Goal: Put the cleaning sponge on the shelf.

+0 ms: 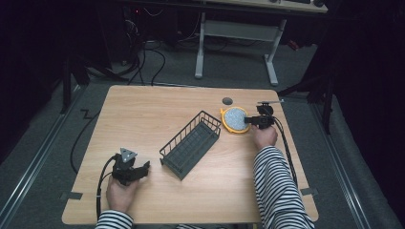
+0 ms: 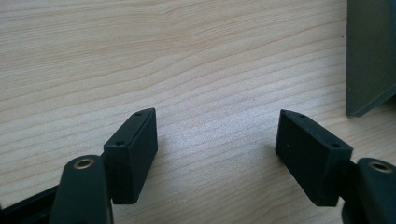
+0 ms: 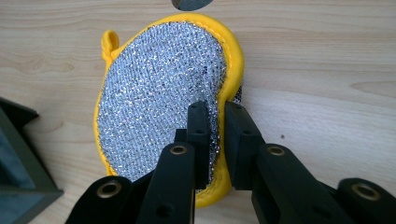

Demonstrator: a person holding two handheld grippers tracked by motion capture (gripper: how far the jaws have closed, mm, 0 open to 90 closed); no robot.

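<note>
High view shows the right tongs (image 1: 249,120) at the near-right edge of a scrubber (image 1: 234,119), a round pad with a yellow rim and a silvery mesh face, lying flat on the tabletop (image 1: 143,109). Right gripper view has the two jaws drawn close together over that rim, with the pad's edge between them; the scrubber (image 3: 159,102) looks pinched, though it is not yet lifted and the rest of it still lies flat ahead of the tongs (image 3: 215,140). To the left of those tongs sits a dark wire basket (image 1: 191,143), with nothing visible inside it and just apart from the pad. The left tongs (image 1: 141,171) rest low on the tabletop, on the basket's other side from the scrubber, with their jaws spread wide and nothing between them; the left gripper view shows bare wood ahead of the tongs (image 2: 217,135) and a corner of the basket (image 2: 369,56) off to the right. My reading is that the work is at its start: the grip is about made, while the lift, the carry toward the basket and the release all remain.
</note>
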